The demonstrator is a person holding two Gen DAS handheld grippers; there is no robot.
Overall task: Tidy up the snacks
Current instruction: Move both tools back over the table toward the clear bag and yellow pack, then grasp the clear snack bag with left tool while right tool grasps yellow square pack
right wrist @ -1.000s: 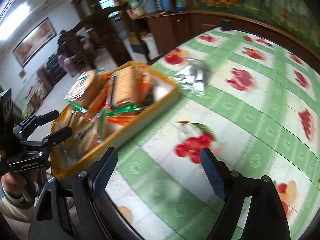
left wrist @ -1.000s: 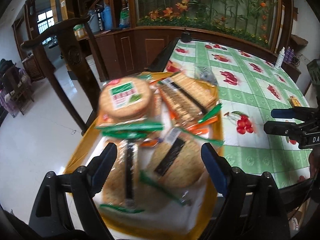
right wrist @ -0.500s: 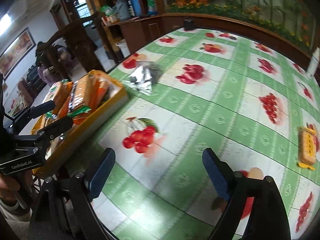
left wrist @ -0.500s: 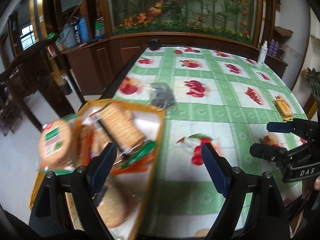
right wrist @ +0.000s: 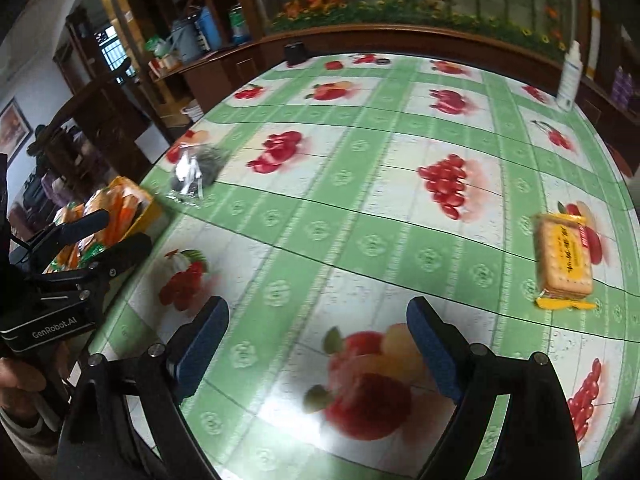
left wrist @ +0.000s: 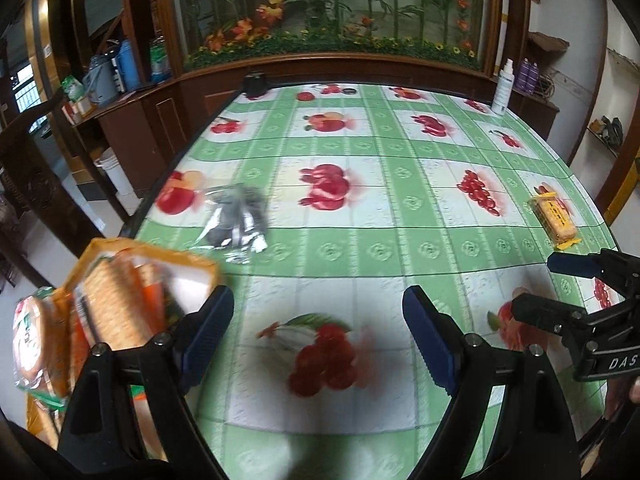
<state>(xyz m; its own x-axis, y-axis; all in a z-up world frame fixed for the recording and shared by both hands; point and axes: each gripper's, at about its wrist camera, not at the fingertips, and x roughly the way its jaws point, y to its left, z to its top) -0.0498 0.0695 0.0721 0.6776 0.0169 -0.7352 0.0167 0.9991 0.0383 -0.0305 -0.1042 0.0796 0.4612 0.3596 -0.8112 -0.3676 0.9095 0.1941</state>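
Observation:
An orange tray (left wrist: pixel 132 250) full of wrapped cracker packs (left wrist: pixel 116 304) sits at the table's left corner; it also shows in the right wrist view (right wrist: pixel 144 200). A lone yellow-wrapped cracker pack (right wrist: pixel 564 262) lies on the fruit-print tablecloth at the right; it also shows in the left wrist view (left wrist: pixel 554 216). A crumpled silver-black wrapper (left wrist: pixel 238 220) lies near the tray, also seen in the right wrist view (right wrist: pixel 196 172). My left gripper (left wrist: pixel 318 332) is open and empty above the cloth. My right gripper (right wrist: pixel 318 340) is open and empty, left of the lone pack.
A white spray bottle (left wrist: pixel 502 88) stands at the far right of the table, a black object (left wrist: pixel 255 82) at the far edge. A dark wooden chair (right wrist: pixel 92 112) stands left of the table. Cabinets and a flower display lie behind.
Both grippers have swung right, away from the tray and over the tablecloth. The tray has slid to the left edge of view and the lone cracker pack has come into view.

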